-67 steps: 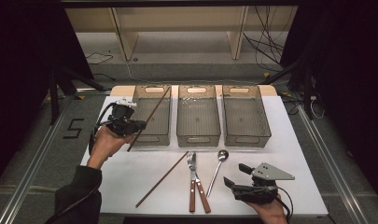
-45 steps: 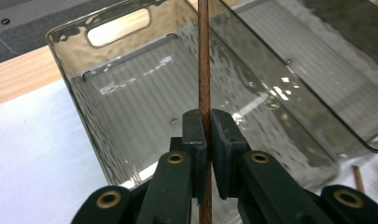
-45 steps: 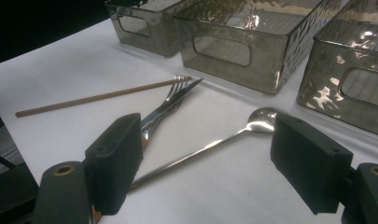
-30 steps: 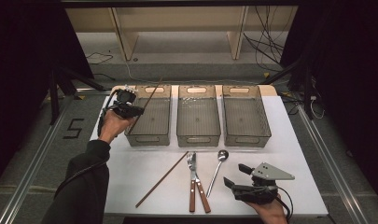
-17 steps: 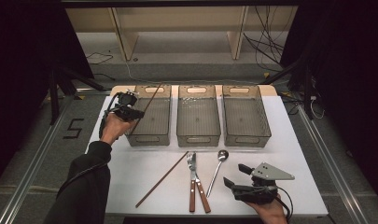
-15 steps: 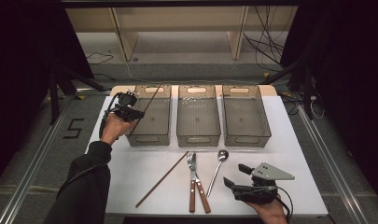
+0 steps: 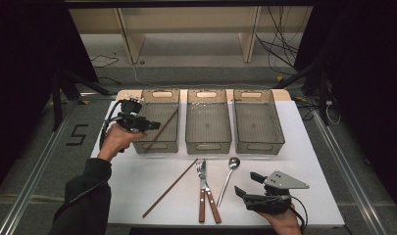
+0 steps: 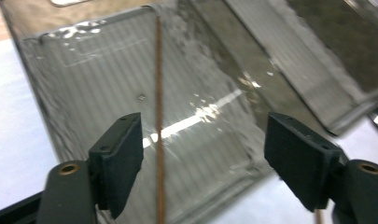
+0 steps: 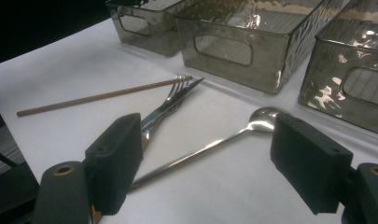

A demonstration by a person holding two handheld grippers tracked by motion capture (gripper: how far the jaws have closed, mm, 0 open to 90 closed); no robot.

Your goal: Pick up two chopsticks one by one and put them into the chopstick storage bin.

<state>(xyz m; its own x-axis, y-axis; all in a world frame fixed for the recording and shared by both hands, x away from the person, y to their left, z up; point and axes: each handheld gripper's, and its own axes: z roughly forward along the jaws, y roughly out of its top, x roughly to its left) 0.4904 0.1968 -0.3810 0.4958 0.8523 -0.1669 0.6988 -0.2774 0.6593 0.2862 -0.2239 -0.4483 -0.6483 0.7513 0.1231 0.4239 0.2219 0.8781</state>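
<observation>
Since the earlier frames the left hand-held gripper (image 7: 151, 125) has travelled from the near left corner of the left bin up along its left wall, and the chopstick (image 7: 162, 129) it carried then now lies loose inside the left bin (image 7: 148, 96), slanting from the near left part of the floor up toward the far right wall. The gripper's jaws stand wide apart over the bin's left rim; in the left gripper view the chopstick (image 8: 159, 116) runs lengthwise between them, just beside one pad and touching neither.

Three smoky translucent bins stand in a row across the far half of the white bench (image 7: 313, 166): the left one, the middle bin (image 7: 208, 145) and the right bin (image 7: 259, 147).

On the near half of the bench lie a second chopstick (image 7: 169, 188), a fork (image 7: 202, 188) and a knife (image 7: 209, 192) with wooden handles, their metal ends crossing, and a steel spoon (image 7: 227, 176) with its bowl toward the bins.

The right hand-held gripper (image 7: 246, 187) rests low at the near right of the bench, just right of the spoon's handle, jaws spread open and gripping nothing; in the right gripper view the spoon (image 9: 210, 144) lies between them.
</observation>
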